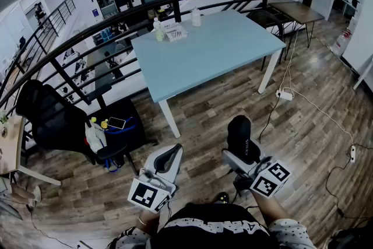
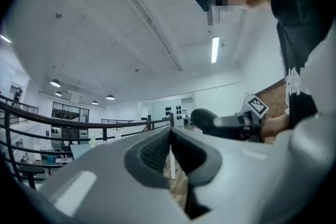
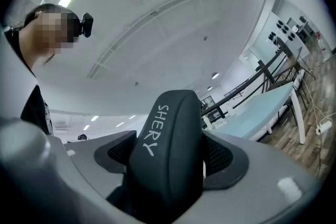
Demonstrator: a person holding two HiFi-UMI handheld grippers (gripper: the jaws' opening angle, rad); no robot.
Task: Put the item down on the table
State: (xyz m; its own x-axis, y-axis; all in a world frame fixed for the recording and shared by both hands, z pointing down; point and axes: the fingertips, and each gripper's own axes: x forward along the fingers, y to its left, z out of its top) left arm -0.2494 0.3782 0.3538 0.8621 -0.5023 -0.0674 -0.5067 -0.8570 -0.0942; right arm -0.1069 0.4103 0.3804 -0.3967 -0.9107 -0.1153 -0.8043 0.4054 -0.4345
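Note:
My right gripper [image 1: 240,155] is shut on a black, rounded oblong item [image 1: 242,137] with white lettering on its side, and the item stands up out of the jaws. In the right gripper view the black item [image 3: 169,149] fills the gap between both pads. My left gripper [image 1: 173,153] is held beside it at the same height, jaws shut with nothing between them; its tips [image 2: 170,132] meet. Both grippers hang over the wooden floor, well short of the light blue table [image 1: 227,46], which also shows far off as the same table [image 3: 265,107].
On the table's far left corner stand a green bottle [image 1: 158,32], a flat packet [image 1: 175,32] and a white bottle [image 1: 196,17]. A black railing [image 1: 116,13] runs behind it. A black chair [image 1: 49,119] and a stool with a phone [image 1: 116,123] are at left; a power strip [image 1: 285,94] with cables lies at right.

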